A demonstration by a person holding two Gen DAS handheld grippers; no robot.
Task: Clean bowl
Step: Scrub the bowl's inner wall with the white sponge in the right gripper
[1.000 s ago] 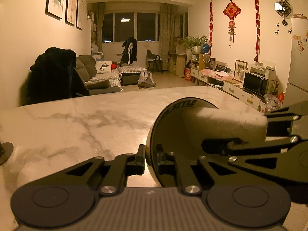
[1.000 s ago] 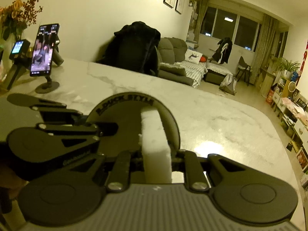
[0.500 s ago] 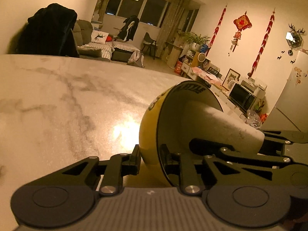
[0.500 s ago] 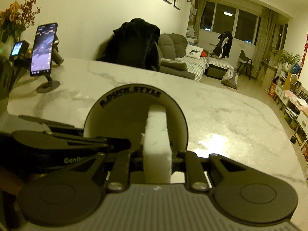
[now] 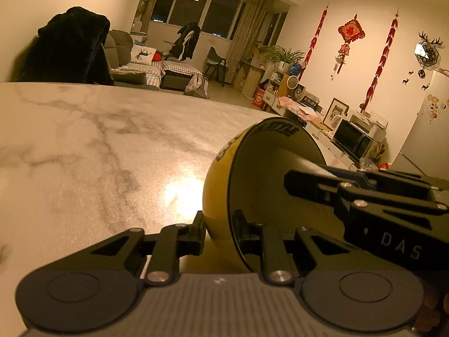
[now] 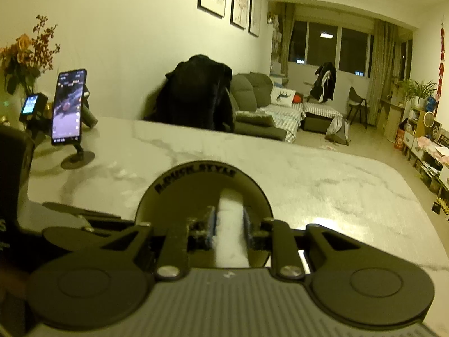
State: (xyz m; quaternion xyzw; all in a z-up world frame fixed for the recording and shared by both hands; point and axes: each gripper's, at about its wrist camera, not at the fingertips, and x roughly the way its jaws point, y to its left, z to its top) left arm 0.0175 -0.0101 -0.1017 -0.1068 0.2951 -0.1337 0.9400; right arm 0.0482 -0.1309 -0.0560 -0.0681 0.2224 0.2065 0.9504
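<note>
A bowl [image 5: 219,196], yellow outside with a black lettered rim, is held on its side above the marble table [image 5: 84,154]. My left gripper [image 5: 219,233] is shut on its near rim, one finger outside the wall and one inside. From the right, my right gripper [image 6: 228,219] reaches into the bowl [image 6: 182,196], shut on a white sponge [image 6: 230,205] whose far end lies against the inner wall. In the left wrist view the sponge [image 5: 303,163] shows as a pale wedge just ahead of the right gripper's black fingers [image 5: 308,181].
A phone [image 6: 68,106] on a round-footed stand, a smaller lit device [image 6: 29,105] and a vase of flowers [image 6: 25,56] stand at the table's far left corner. A chair draped with a black coat [image 6: 199,92] is behind the table's far edge.
The left gripper has rolled with the bowl, so the yellow outside now shows. The right gripper has pushed farther into the bowl, and less of the sponge sticks out past its fingers.
</note>
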